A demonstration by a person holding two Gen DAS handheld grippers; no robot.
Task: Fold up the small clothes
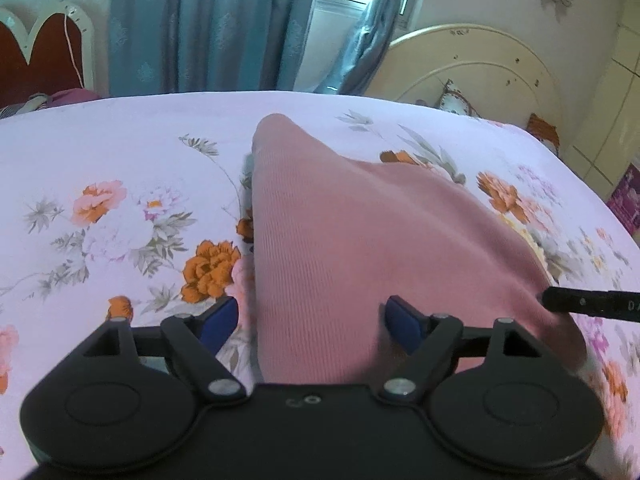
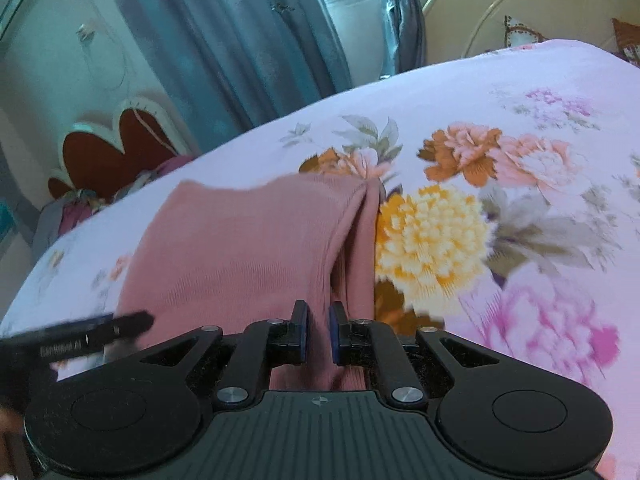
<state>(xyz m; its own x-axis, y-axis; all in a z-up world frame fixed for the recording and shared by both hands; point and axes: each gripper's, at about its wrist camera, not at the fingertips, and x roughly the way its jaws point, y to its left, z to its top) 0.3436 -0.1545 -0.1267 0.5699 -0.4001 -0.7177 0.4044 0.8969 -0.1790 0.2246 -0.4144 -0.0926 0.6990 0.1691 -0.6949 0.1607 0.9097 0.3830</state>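
A pink ribbed garment lies on the floral bedsheet, raised into a tent-like ridge. My left gripper hovers over its near edge, open wide; the cloth passes between the blue pads without being pinched. In the right wrist view the same garment shows a folded hem on its right side. My right gripper is shut on a fold of that pink cloth near the hem. One black finger of the right gripper reaches in at the right of the left wrist view.
The bedsheet covers the whole bed. A cream headboard with a pillow stands at the far right. Blue curtains hang beyond the bed's far edge. A red and white headboard is at the far left.
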